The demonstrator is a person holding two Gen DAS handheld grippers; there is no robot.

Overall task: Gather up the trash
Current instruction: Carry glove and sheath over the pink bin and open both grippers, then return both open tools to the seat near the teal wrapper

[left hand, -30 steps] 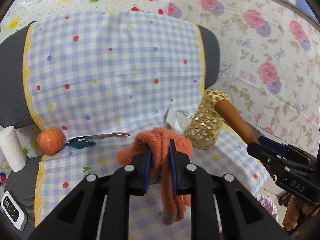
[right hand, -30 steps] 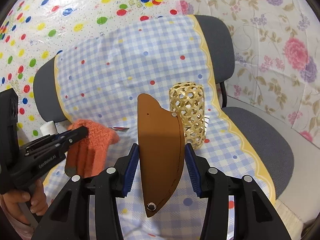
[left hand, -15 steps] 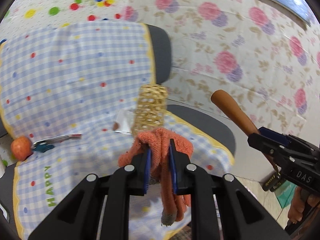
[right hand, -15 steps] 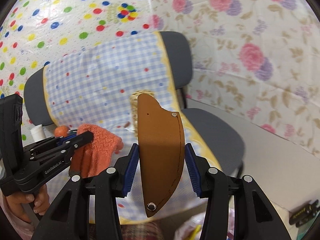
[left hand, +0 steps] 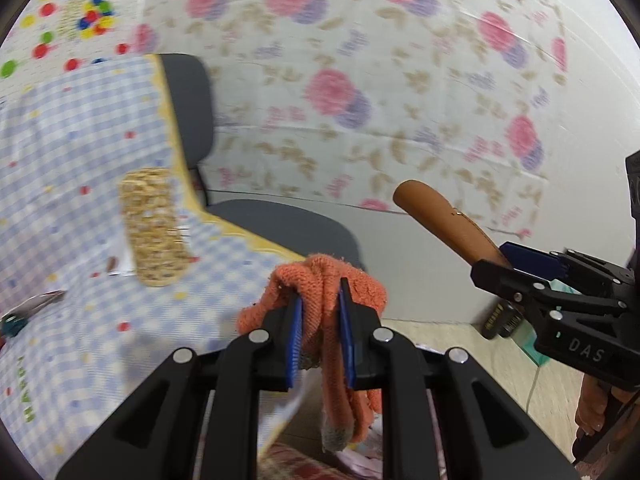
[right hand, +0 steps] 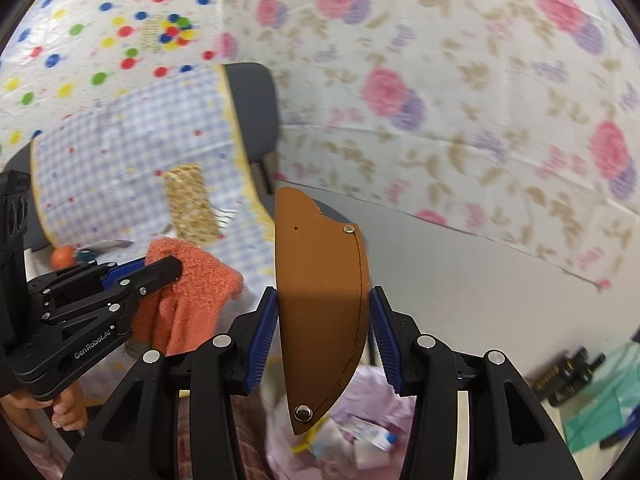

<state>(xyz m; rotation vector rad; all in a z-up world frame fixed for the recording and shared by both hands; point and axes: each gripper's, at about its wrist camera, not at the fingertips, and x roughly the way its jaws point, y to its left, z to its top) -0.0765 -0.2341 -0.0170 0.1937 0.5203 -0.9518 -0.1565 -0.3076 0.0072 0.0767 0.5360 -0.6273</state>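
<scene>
A grey chair (left hand: 280, 224) stands draped with a blue checked cloth (left hand: 72, 152). Behind the chair hangs a flowered wall sheet (right hand: 460, 92); to its left, a dotted sheet (right hand: 100, 32). Right of the chair, pale floor (left hand: 500, 364) shows.

Domestic room, improvised as a recording spot. Walls hung with floral sheeting (right hand: 460, 92) and a polka-dot party cloth (right hand: 100, 32) (birthday lettering, blurred). Grey office chair (left hand: 188, 108) draped with a blue gingham cloth (left hand: 72, 152) carrying a woven basket (left hand: 150, 228), an apple (right hand: 63, 257). Pink trash bag (right hand: 360, 432) on the floor, dark bottles (right hand: 568, 376) nearby.
</scene>
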